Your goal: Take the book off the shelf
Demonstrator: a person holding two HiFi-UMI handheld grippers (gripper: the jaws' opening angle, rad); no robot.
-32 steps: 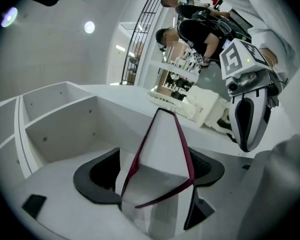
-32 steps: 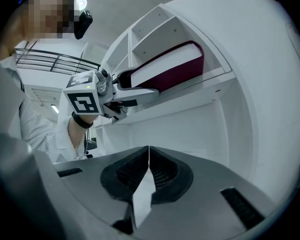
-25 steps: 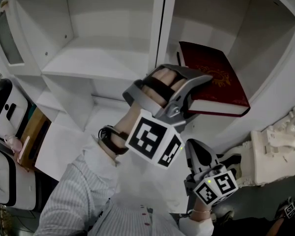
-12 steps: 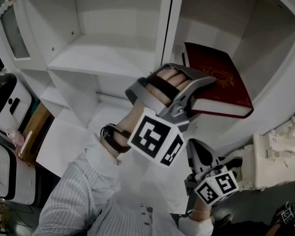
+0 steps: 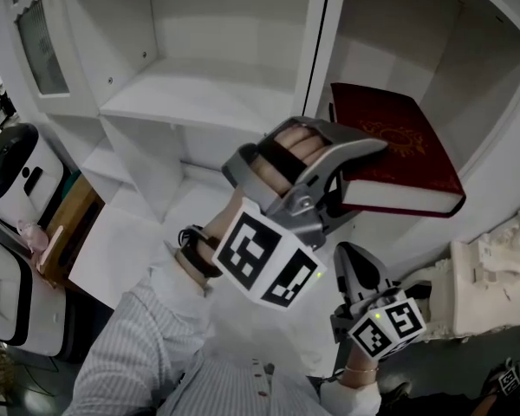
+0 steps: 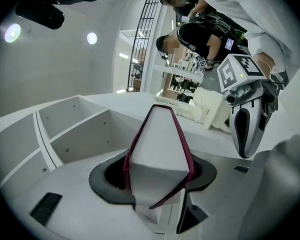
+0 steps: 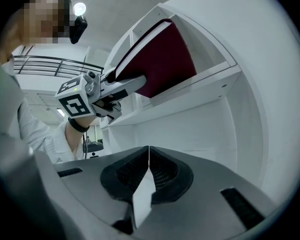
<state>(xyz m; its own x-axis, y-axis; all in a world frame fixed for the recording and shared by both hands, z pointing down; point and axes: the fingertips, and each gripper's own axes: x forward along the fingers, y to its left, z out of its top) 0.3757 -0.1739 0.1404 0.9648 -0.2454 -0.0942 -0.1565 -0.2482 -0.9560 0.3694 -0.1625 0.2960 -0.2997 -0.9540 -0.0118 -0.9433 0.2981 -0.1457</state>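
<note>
Dark red cloth covers the book [image 5: 399, 146], seen from the head view tilted in the right-hand compartment of a white shelf unit [image 5: 199, 102]. The left gripper [image 5: 355, 176] clamps its near corner, while the right gripper [image 5: 354, 263] hangs lower, just in front of the shelf and apart from the book.

In the left gripper view, the book [image 6: 160, 144] stands page edge on between the jaws of the left gripper [image 6: 157, 184]. The jaws have just been closing and both pads press its covers. The right gripper [image 6: 247, 129] shows at the right.

In the right gripper view, the right gripper [image 7: 149, 176] has its jaws together with nothing between them. Above, the left gripper [image 7: 125, 84] grips the book [image 7: 162, 59] at the compartment's mouth.
</note>
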